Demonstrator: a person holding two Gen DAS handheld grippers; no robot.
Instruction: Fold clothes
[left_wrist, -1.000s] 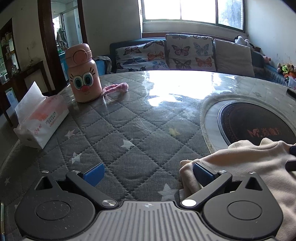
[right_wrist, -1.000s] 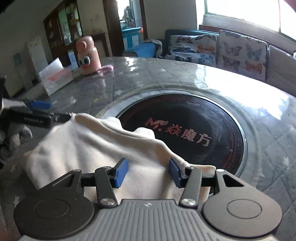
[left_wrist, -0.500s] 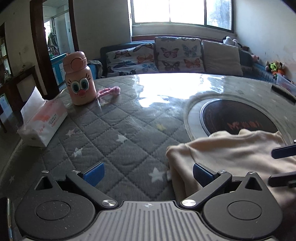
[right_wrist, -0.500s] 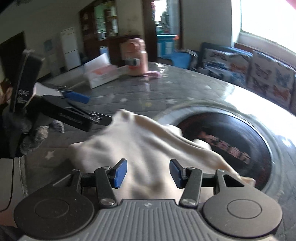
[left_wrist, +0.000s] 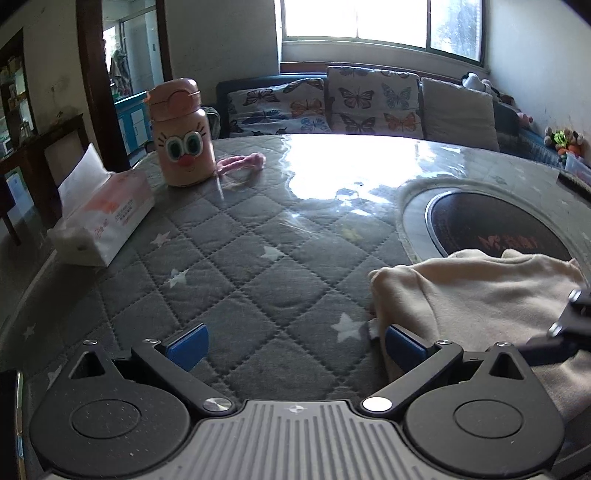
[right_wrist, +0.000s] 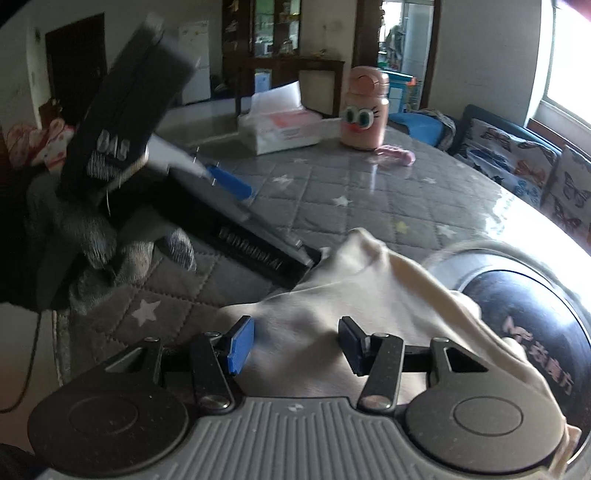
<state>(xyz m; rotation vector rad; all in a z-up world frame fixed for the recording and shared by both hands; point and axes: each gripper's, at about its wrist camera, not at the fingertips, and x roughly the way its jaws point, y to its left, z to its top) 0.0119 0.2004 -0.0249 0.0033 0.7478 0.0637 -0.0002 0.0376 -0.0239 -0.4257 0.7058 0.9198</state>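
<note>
A cream garment (left_wrist: 480, 291) lies bunched on the grey quilted table cover at the right, partly over the round dark hotplate. My left gripper (left_wrist: 295, 343) is open; its right finger touches the garment's left edge, and nothing is between the jaws. In the right wrist view the garment (right_wrist: 332, 295) lies under my right gripper (right_wrist: 295, 347), which is open just above the cloth. The left gripper (right_wrist: 236, 206) shows there at the garment's far left corner, held in a gloved hand.
A pink cartoon bottle (left_wrist: 183, 133) and a pink fabric strip (left_wrist: 242, 162) stand at the far left of the table. A tissue pack (left_wrist: 103, 218) lies near the left edge. The round hotplate (left_wrist: 498, 229) sits at the right. A sofa with butterfly cushions is behind.
The right gripper has swung left, toward the left gripper, staying over the garment. The left gripper has shifted slightly at the garment's left edge. Both stay open.
</note>
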